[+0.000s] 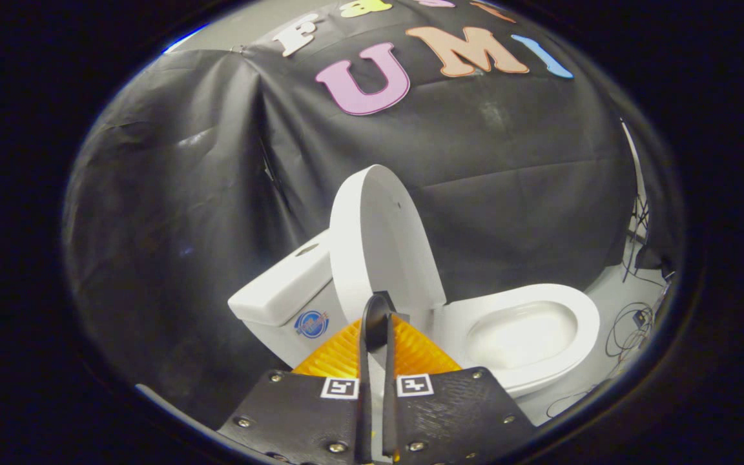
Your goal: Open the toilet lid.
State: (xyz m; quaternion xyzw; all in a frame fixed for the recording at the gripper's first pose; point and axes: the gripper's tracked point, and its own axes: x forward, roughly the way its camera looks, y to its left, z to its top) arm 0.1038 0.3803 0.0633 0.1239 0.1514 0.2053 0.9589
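Observation:
A white toilet stands ahead of me, seen from the side, against the black cloth wall. Its lid (382, 245) is raised, standing nearly upright and leaning towards the tank (281, 290) on the left. To the right the seat (578, 307) lies flat around the uncovered bowl (520, 332). My gripper (377, 310) is shut, its two fingers meeting at the tips with only a thin slit lower down. The tips show in front of the lid's lower part, near the hinge. I see nothing held between them.
The black cloth wall hangs close behind the toilet and wraps around on the left. On the pale floor to the right of the bowl lie several loose cables (630, 323).

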